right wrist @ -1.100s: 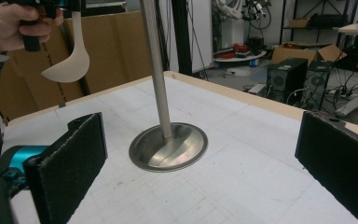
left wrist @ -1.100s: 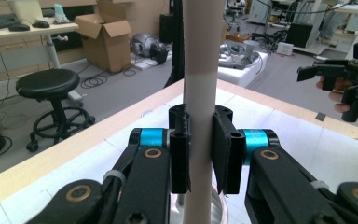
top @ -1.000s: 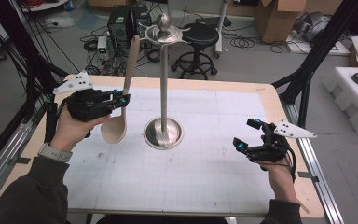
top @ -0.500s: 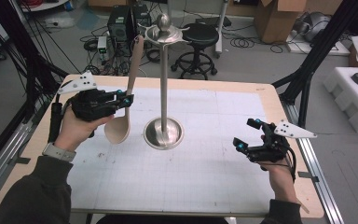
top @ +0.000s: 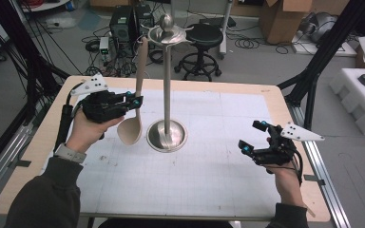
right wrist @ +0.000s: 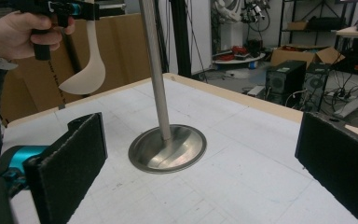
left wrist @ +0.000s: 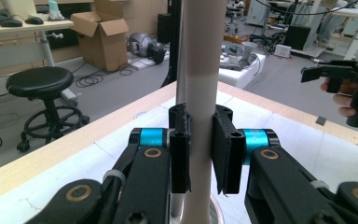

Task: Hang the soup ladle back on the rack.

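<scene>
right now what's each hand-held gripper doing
left hand-held gripper: closed on the ladle handle
right hand-held gripper: open, holding nothing

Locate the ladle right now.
High view, left side: the ladle hangs upright in the left tool, which is clamped on its handle, bowl down just left of the metal stand.

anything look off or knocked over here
Nothing stands out. The metal stand sits upright on the table. The left gripper is shut on the handle of the beige ladle, which hangs straight beside the stand's pole. The right gripper is open with nothing between its jaws.
</scene>
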`<state>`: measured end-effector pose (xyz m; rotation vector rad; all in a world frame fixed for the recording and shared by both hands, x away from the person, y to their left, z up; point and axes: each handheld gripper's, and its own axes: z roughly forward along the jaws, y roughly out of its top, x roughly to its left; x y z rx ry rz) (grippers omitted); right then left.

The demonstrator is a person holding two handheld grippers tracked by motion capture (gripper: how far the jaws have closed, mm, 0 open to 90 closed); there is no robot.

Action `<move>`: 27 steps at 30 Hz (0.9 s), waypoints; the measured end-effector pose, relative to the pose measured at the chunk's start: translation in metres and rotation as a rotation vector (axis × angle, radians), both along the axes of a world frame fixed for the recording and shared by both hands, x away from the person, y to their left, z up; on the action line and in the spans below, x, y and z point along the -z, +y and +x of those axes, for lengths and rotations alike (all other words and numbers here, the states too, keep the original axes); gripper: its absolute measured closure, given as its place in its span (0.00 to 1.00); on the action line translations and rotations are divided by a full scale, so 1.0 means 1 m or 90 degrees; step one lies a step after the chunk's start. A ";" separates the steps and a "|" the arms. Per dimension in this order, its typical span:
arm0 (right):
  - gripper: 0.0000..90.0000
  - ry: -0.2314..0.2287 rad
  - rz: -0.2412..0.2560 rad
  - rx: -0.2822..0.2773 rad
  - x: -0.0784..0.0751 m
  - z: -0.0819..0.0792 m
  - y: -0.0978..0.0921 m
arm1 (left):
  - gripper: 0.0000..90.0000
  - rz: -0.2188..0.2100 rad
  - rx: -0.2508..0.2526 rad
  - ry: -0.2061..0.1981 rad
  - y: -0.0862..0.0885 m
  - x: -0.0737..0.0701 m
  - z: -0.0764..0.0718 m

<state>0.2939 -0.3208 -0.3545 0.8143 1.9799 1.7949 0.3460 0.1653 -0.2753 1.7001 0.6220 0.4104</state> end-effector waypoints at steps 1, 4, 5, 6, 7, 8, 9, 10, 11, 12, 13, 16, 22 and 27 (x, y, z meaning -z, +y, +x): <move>0.01 0.000 -0.001 0.001 0.000 0.000 0.000 | 0.87 0.000 -0.001 0.001 -0.001 0.001 0.001; 0.01 -0.001 -0.001 0.000 0.000 0.000 0.000 | 0.87 -0.005 -0.003 0.001 -0.008 0.003 0.003; 0.01 -0.001 -0.001 0.000 0.000 0.000 0.000 | 0.87 -0.006 -0.002 0.003 -0.010 0.004 0.004; 0.01 0.000 0.000 -0.001 0.000 0.000 0.000 | 0.87 -0.010 -0.004 0.003 -0.011 0.004 0.005; 0.01 -0.001 0.000 0.000 0.000 0.000 -0.001 | 0.87 -0.011 -0.006 0.003 -0.014 0.005 0.006; 0.01 -0.004 -0.001 0.001 0.000 0.000 -0.001 | 0.87 -0.016 -0.002 0.004 -0.016 0.006 0.007; 0.01 -0.003 0.000 0.001 0.000 0.000 -0.001 | 0.87 -0.019 -0.002 0.003 -0.017 0.007 0.008; 0.01 -0.002 0.001 0.001 0.000 0.000 -0.001 | 0.86 -0.021 -0.006 0.002 -0.018 0.007 0.008; 0.01 -0.002 0.001 0.000 0.000 0.000 -0.001 | 0.86 -0.020 -0.009 0.000 -0.018 0.008 0.008; 0.01 -0.002 0.001 0.001 0.000 0.000 -0.001 | 0.86 -0.019 -0.012 -0.002 -0.018 0.008 0.008; 0.01 -0.002 0.001 0.000 0.000 0.000 -0.002 | 0.85 -0.018 -0.012 -0.003 -0.018 0.007 0.008; 0.01 -0.002 0.002 0.000 0.000 0.000 -0.002 | 0.71 -0.025 -0.013 -0.012 -0.013 0.007 0.006; 0.01 -0.004 0.007 -0.001 0.000 -0.001 -0.001 | 0.58 -0.047 0.005 -0.045 0.005 0.011 -0.003; 0.01 -0.002 0.000 -0.005 0.000 0.000 0.001 | 0.34 -0.083 0.032 -0.059 0.017 0.017 -0.007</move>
